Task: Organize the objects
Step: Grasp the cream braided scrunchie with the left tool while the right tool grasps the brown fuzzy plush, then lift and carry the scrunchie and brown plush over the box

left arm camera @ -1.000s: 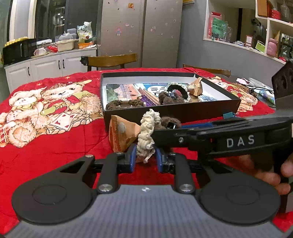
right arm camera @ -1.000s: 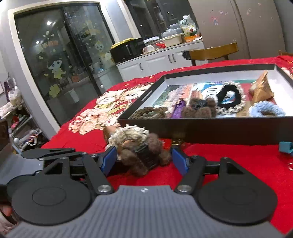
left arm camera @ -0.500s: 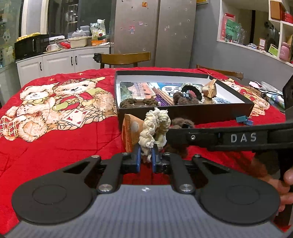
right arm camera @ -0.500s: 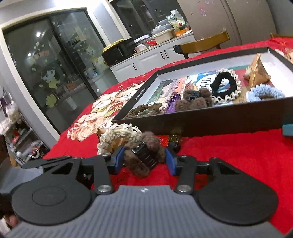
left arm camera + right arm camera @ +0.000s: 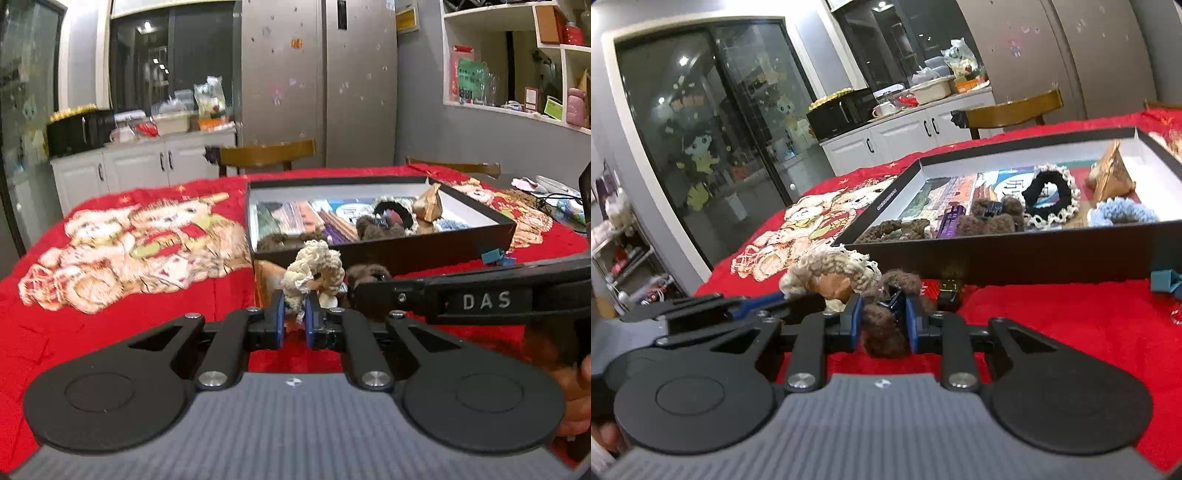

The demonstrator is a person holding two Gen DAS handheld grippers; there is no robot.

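Red cloth [image 5: 110,314] printed with teddy bears covers the table under both grippers, with a kitchen counter and a tall grey fridge behind.

Left gripper [image 5: 294,317]: its blue-padded jaws are drawn in to a narrow gap and pinch the lower end of a cream scrunchie [image 5: 312,269], which stands up out of the jaws. Just beyond it lies an orange paper packet [image 5: 266,280], partly hidden by the scrunchie. To its right, the other gripper's black arm marked DAS crosses the view.

Right gripper [image 5: 883,319]: its jaws are closed partway onto a brown fuzzy hair clip [image 5: 886,332], pressing it from both sides; the clip's dark plastic teeth show between the pads. Immediately to its left sits the cream scrunchie, with the left gripper's fingers reaching it from that side. A small dark binder clip [image 5: 949,293] lies just ahead and to the right on the cloth.

Farther ahead of both grippers stands a shallow black box [image 5: 1034,254], open at the top. Inside it are a dark braided band [image 5: 897,229], another brown fuzzy clip [image 5: 993,218], a black scrunchie with a cream edge [image 5: 1051,197], a light blue scrunchie [image 5: 1123,214] and a tan folded packet [image 5: 1112,173]. A teal clip [image 5: 1163,280] lies on the cloth near the box's right front corner.
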